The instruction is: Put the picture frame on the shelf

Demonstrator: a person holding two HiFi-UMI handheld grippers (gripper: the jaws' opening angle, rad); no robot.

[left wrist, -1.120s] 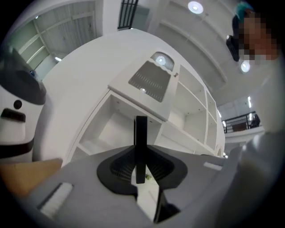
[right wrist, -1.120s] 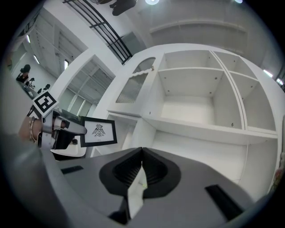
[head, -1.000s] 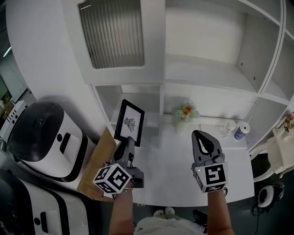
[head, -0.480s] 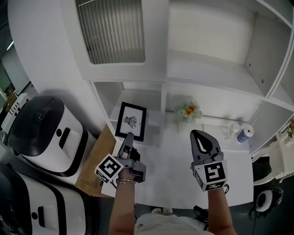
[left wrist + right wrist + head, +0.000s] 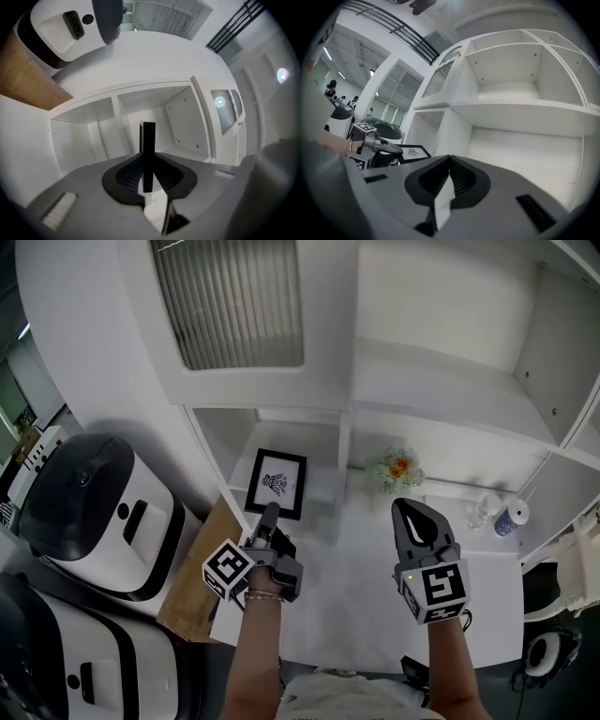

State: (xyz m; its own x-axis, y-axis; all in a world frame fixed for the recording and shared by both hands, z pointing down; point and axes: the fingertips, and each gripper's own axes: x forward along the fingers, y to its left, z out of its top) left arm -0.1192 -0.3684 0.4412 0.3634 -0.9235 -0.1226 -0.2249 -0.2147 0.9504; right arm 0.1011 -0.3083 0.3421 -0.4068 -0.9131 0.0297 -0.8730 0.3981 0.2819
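1. A tall white shelf unit (image 5: 441, 390) with open boxes fills the wall.
2. It has a door of ribbed grey glass (image 5: 230, 301) up on the left.
3. A flat white table top (image 5: 356, 606) sits in front.
4. A brown wooden board (image 5: 192, 587) lies beside the table top.
5. Two round white machines with black lids (image 5: 94, 512) stand on the left.

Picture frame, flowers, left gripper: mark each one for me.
picture frame (image 5: 277, 483), head view, on the white print inside the black border.
flowers (image 5: 399, 467), head view, on the orange bloom.
left gripper (image 5: 270, 515), head view, at the jaw tips clamped on the frame's near edge.
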